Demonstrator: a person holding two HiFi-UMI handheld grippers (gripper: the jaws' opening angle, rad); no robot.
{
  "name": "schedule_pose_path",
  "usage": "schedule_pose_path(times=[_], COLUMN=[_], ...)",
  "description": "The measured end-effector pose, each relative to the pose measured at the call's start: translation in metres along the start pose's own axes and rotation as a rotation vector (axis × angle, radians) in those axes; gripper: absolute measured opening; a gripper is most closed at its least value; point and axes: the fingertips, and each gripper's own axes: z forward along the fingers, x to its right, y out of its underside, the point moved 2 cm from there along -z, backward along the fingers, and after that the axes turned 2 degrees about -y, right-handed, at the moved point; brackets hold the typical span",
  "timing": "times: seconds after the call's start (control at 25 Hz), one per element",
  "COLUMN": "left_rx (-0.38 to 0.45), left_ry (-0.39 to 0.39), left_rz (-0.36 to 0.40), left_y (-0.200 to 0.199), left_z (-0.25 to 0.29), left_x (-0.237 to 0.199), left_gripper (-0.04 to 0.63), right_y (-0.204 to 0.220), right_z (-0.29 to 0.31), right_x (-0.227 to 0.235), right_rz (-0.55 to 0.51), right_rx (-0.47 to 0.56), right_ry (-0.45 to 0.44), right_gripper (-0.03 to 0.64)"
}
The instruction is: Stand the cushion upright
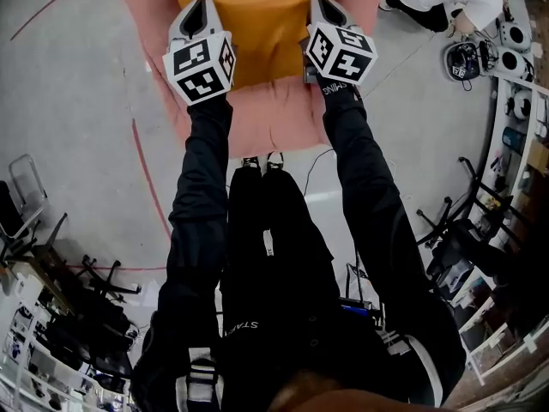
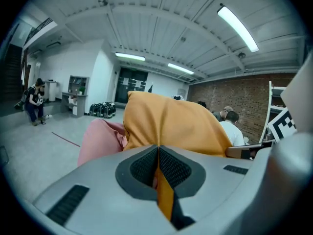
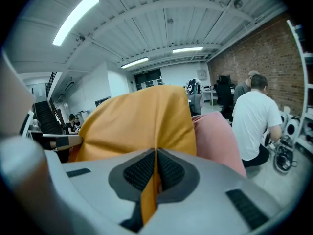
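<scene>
An orange cushion (image 1: 257, 20) is lifted over a pink seat (image 1: 266, 114) at the top of the head view. My left gripper (image 1: 199, 26) is shut on the cushion's left near edge, and my right gripper (image 1: 324, 24) is shut on its right near edge. In the left gripper view the orange cushion (image 2: 171, 124) rises ahead of the shut left gripper (image 2: 159, 173), a fold of orange fabric pinched between the pads. The right gripper view shows the cushion (image 3: 142, 124) bulging above the shut right gripper (image 3: 155, 173) with orange fabric caught there too. The pink seat (image 2: 100, 138) (image 3: 217, 141) lies behind and beside the cushion.
A person in a white shirt (image 3: 254, 119) crouches on the floor to the right beside equipment (image 1: 467, 58). Office chairs (image 1: 51, 256) and clutter stand at the left and right edges. Red lines (image 1: 146, 170) mark the grey floor. More people stand far off near the brick wall (image 2: 230, 114).
</scene>
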Motion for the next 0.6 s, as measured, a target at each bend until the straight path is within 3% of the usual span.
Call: schedule_pose_path(times=[0.16,0.4,0.6], left_rx=[-0.044,-0.18,-0.223], left_ry=[0.011,-0.016,-0.035], left_rz=[0.021,0.021,0.033], left_y=[0.025,0.083,0.098], left_z=[0.013,0.018,0.015], left_x=[-0.012,-0.023,-0.028], left_gripper=[0.008,0.008,0.042], right_y=[0.022,0.075,0.09], right_z=[0.019,0.032,0.026], right_x=[-0.001,0.007,0.014], right_rz=[-0.031,-0.05,-0.026], right_rx=[-0.048,-0.167,-0.182], right_ry=[-0.001,0.009,0.031], right_gripper=[0.021,0.023,0.1])
